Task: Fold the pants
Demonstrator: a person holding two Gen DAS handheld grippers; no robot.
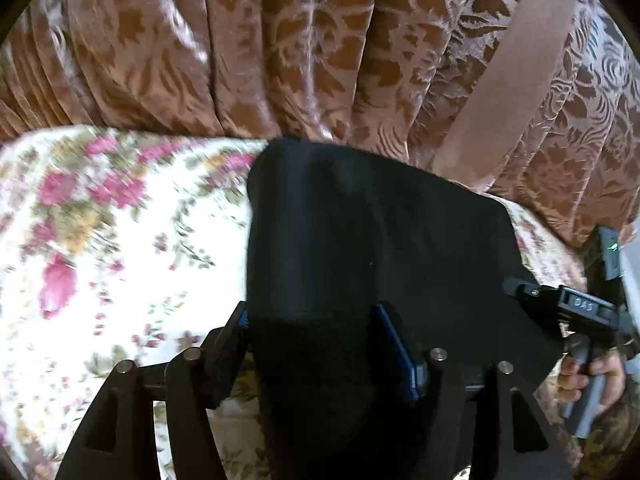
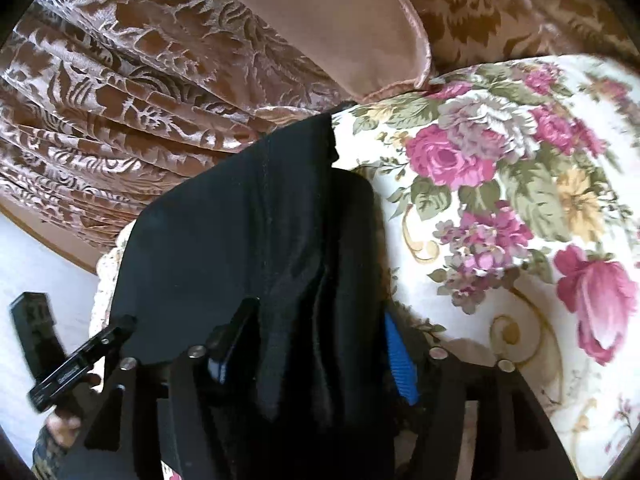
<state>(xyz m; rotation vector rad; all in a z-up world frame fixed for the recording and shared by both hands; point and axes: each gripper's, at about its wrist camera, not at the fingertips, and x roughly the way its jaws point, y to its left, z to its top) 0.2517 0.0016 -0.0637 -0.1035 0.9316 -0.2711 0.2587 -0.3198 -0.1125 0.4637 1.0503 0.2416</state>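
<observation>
- One pair of black pants (image 1: pixel 360 240) lies as a folded dark block on the flowered cover (image 1: pixel 100 240). Its far edge reaches the foot of the brown patterned curtain (image 1: pixel 240 40).
- The near end of the pants runs back between both my sets of jaws, one at the left corner and one at the right.
- My left gripper (image 1: pixel 316 320) has its jaws standing wide. Cloth fills the gap, but I judge the pads are not pressing on it, though the dark fabric makes that hard to read.
- My right gripper (image 2: pixel 316 332) is also wide. A bunched stack of layers sits between the jaws, and the blue face of the right pad shows bare beside it, so nothing is pinched there.
- I judge the step in hand to be the letting-go after a fold is laid over. The block looks short and several layers thick, so the task seems well along.
- Next I should draw both jaws back towards me and clear of the cloth without dragging the top layer, then check that the edges line up.
- If another fold is wanted, I would need a fresh grip on the near corners, catching every layer.
</observation>
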